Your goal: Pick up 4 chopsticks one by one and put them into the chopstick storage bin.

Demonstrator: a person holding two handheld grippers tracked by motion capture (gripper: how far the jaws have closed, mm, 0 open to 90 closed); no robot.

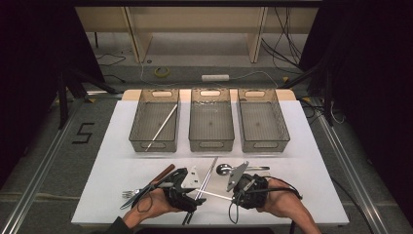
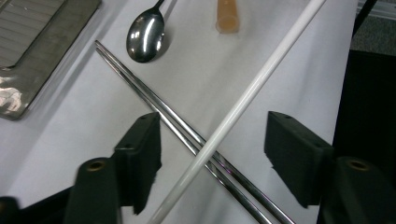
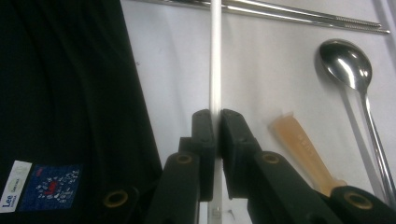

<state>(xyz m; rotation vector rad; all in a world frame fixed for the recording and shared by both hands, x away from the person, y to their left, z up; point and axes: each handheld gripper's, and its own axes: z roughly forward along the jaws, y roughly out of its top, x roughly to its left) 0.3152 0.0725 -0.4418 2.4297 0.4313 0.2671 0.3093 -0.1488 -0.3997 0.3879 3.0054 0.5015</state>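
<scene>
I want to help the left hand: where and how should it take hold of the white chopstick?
Grip the white chopstick on its free shaft, away from the right gripper that clamps one end. Come from above, jaws either side across its width. It is thin, round, and crosses over the metal chopsticks, so avoid pinching at that crossing.

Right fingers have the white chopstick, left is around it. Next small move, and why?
Probably close the left gripper on the white chopstick. The stick runs between its open fingers, untouched, crossing above the metal chopsticks. The right gripper clamps the other end, so it looks like a handover.
</scene>
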